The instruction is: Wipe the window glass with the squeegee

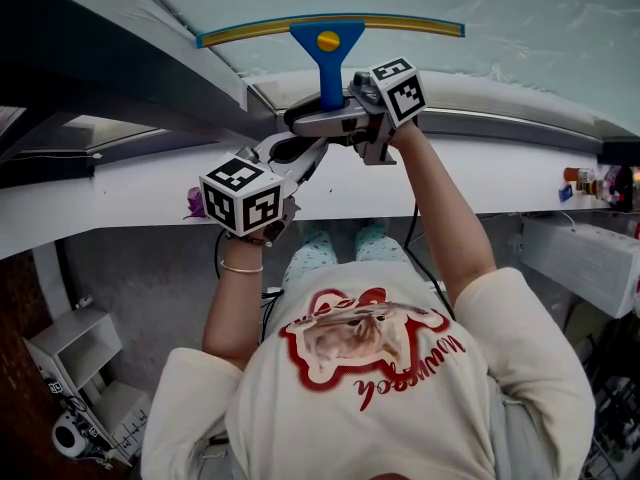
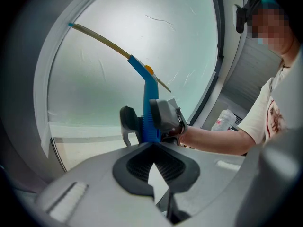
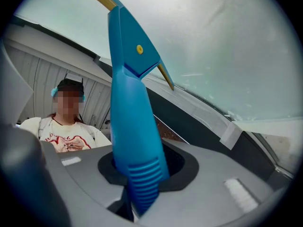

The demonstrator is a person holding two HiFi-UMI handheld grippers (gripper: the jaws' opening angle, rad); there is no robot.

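Currently the right hand-held gripper [image 3: 146,170] clamps the squeegee [image 3: 132,103] low on its handle.

The left claw [image 2: 154,150] fills the lower frame, its jaws drawn together with only a pale sliver between them. Just beyond their tips, at centre, the right claw [image 2: 147,121] clamps the ribbed handle of the blue squeegee [image 2: 143,77]. The squeegee's yellow-edged blade slants toward upper left across the window glass [image 2: 142,27]. A forearm [image 2: 213,140] enters from the right.
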